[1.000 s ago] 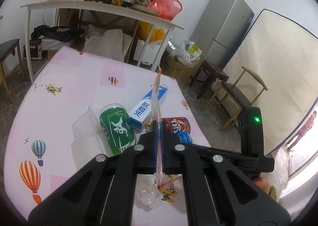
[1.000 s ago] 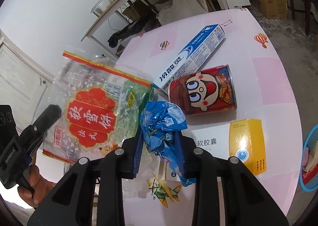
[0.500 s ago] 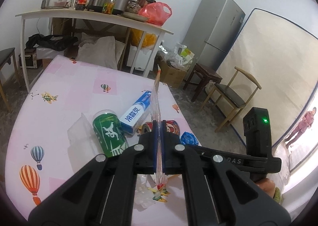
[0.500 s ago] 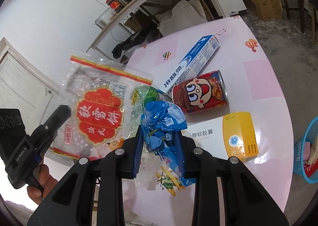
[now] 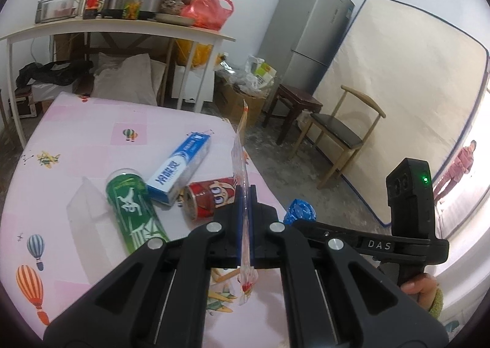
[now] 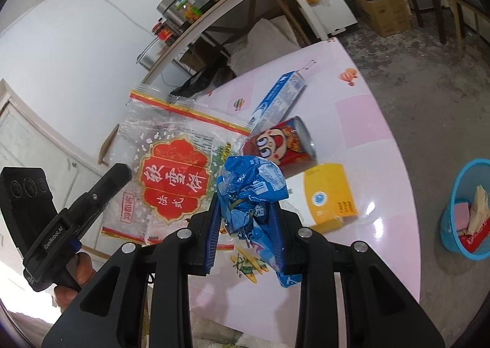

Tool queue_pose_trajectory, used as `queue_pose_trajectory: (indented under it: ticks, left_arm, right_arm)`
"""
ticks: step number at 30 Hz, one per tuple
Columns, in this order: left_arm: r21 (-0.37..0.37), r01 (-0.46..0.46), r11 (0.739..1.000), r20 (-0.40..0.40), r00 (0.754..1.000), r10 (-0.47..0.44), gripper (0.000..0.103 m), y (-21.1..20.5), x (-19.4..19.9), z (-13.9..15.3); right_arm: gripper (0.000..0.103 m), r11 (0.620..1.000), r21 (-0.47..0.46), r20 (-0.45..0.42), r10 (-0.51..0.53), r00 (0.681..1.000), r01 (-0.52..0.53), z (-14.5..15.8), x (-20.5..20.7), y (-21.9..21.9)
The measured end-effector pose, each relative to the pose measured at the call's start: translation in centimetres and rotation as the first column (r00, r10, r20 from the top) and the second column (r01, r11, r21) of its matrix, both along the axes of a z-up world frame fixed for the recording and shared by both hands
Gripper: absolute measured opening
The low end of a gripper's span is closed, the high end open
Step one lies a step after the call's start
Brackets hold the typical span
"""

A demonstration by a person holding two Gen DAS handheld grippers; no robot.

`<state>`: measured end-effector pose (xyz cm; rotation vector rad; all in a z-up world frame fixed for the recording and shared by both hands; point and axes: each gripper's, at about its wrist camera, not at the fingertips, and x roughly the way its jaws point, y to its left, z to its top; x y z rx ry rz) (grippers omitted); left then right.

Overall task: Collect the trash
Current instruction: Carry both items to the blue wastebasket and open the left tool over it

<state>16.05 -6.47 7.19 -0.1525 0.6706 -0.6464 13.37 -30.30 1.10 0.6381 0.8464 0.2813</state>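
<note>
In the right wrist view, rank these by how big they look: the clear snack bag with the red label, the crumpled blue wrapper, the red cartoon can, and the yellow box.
1. Clear snack bag, clearly largest.
2. Crumpled blue wrapper, though it sits nearest the camera, which inflates it.
3 and 4. Yellow box and red cartoon can look about alike; not ranked.

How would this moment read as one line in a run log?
left gripper: shut on snack bag | right gripper: shut on blue wrapper | bin: on floor beside table

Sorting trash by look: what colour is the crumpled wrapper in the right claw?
Blue with white print, the crumpled plastic wrapper; clearest in the right wrist view.
</note>
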Motion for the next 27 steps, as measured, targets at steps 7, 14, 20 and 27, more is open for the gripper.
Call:
queue_pose_trajectory:
  ticks: [7, 14, 20, 27]
  left_arm:
    - [0.011, 0.048, 0.999, -0.009, 0.999, -0.048, 0.002, -2.2, -0.2, -0.1]
    - [0.008, 0.132, 0.991, 0.015, 0.991, -0.132, 0.002, -5.5, -0.7, 1.0]
    - [0.030, 0.265, 0.964, 0.008, 0.964, -0.265, 0.002, -11.1, -0.9, 1.1]
    - [0.091, 0.434, 0.896, -0.077, 0.901, -0.428, 0.002, -20.2, -1.2, -1.0]
  right_arm:
    - [0.029, 0.997, 0.013, -0.001, -0.071, 0.997, 0.071, -0.5, -1.9, -2.4]
    - [0.029, 0.980, 0.024, 0.019, -0.197, 0.980, 0.197, -0.2, -4.8, -6.7]
    - [0.029, 0.925, 0.041, 0.011, -0.378, 0.926, 0.377, -1.4, -9.2, -12.5]
    - [0.029, 0.833, 0.044, -0.074, -0.548, 0.833, 0.552, -5.7, -13.5, -18.7]
